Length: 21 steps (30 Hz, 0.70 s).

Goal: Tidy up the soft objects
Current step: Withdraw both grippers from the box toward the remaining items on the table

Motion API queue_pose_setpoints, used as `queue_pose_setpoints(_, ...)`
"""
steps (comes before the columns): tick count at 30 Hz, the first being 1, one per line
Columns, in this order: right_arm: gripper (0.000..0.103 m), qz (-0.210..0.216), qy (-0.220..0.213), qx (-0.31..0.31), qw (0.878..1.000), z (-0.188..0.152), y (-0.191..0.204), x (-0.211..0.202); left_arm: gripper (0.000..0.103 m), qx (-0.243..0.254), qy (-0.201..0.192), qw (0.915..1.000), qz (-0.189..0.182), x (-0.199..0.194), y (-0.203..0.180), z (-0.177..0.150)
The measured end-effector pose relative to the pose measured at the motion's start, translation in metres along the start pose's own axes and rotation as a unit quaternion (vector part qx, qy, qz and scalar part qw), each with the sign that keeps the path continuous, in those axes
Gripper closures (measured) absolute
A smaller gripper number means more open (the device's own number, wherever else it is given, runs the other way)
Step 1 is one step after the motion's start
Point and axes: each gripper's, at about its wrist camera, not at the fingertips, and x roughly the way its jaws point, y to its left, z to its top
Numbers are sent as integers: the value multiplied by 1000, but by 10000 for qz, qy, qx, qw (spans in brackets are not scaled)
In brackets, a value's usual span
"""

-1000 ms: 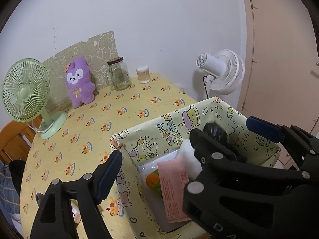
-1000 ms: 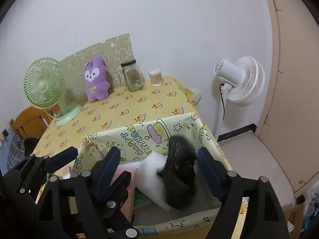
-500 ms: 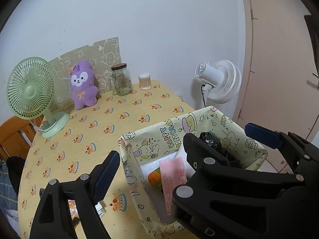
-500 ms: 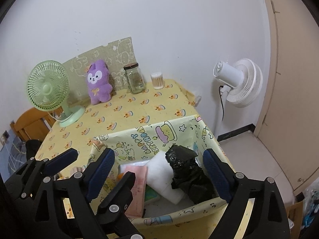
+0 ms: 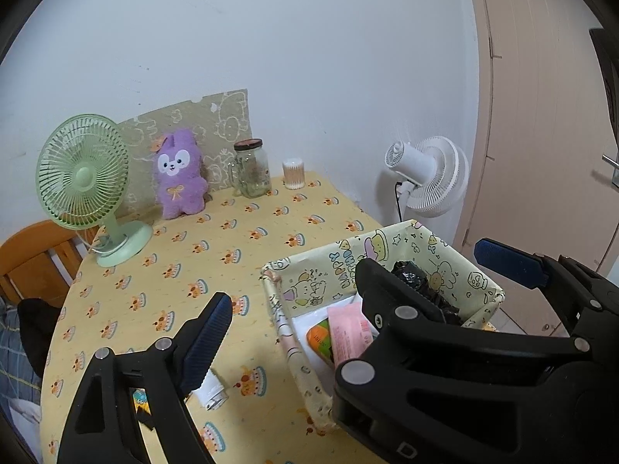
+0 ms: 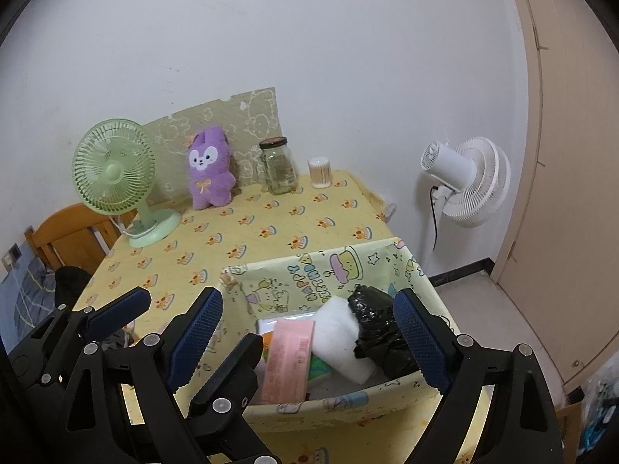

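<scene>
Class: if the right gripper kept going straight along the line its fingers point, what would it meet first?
Probably the white roll and black plastic bag inside the patterned storage box, which lie between the right gripper fingers; depth is uncertain.

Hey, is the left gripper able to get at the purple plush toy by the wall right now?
Probably yes. The left gripper is open and empty, and the yellow tablecloth between it and the purple plush toy looks bare, though it's a long reach.
</scene>
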Motion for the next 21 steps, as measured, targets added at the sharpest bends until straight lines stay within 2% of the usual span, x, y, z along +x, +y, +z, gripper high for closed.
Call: queue_pose_setpoints(21, 11, 126, -253, -287, 9992, -3, 52, -40, 15, -212, -315, 9991, 175, -51, 36, -11)
